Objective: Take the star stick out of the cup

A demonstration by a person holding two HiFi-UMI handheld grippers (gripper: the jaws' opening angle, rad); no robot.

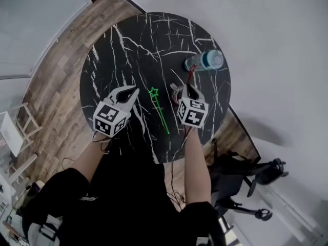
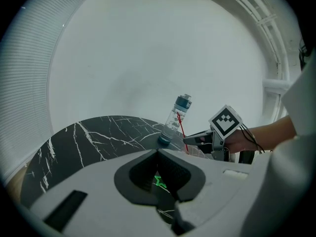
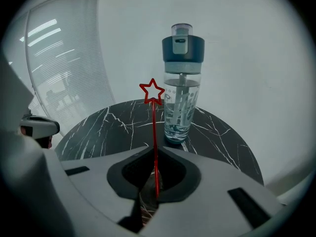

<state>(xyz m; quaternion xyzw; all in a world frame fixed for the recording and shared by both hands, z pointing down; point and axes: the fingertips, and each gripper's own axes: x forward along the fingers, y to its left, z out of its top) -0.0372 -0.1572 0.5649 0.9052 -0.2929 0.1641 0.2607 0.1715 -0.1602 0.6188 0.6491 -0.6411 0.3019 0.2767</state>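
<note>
A red star stick (image 3: pixel 154 147) stands upright between the jaws of my right gripper (image 3: pixel 155 150), which is shut on it; its star (image 3: pixel 152 91) rises above the jaws. Directly under those jaws is a small clear cup (image 3: pixel 145 206), and the stick's lower end reaches down to it. From the head view, the right gripper (image 1: pixel 188 86) is over the cup (image 1: pixel 176 89) at the table's right. A green star stick (image 1: pixel 160 110) lies flat on the black marble table (image 1: pixel 128 50) between the grippers. My left gripper (image 1: pixel 134 91) hovers left of it, shut and holding nothing.
A clear water bottle (image 3: pixel 181 90) with a blue-grey lid stands just beyond the cup, near the table's far right edge (image 1: pixel 207 60). An office chair (image 1: pixel 251 176) stands on the floor at the right. A white rack (image 1: pixel 13 132) sits at the left.
</note>
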